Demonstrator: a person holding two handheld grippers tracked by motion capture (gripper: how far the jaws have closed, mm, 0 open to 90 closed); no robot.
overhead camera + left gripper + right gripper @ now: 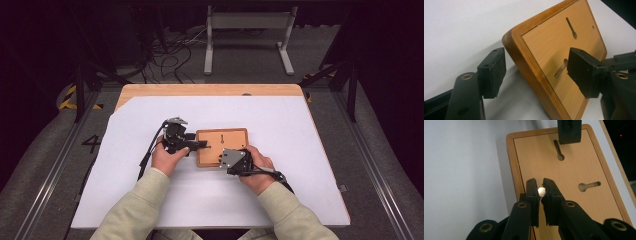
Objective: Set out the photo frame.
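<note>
Presently, your left gripper stands apart astride the wooden board's raised edge at mid-tabletop; your right gripper is clamped on a small white piece above the board.

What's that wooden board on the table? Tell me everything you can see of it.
The wooden board is a flat rectangular panel like a picture frame's back: a darker rounded rim around a paler inset panel with two keyhole hanging slots. It lies on the white sheet mid-table. The left tongs straddle its left edge, open. The right tongs, over its near edge, pinch a small white object.
</note>
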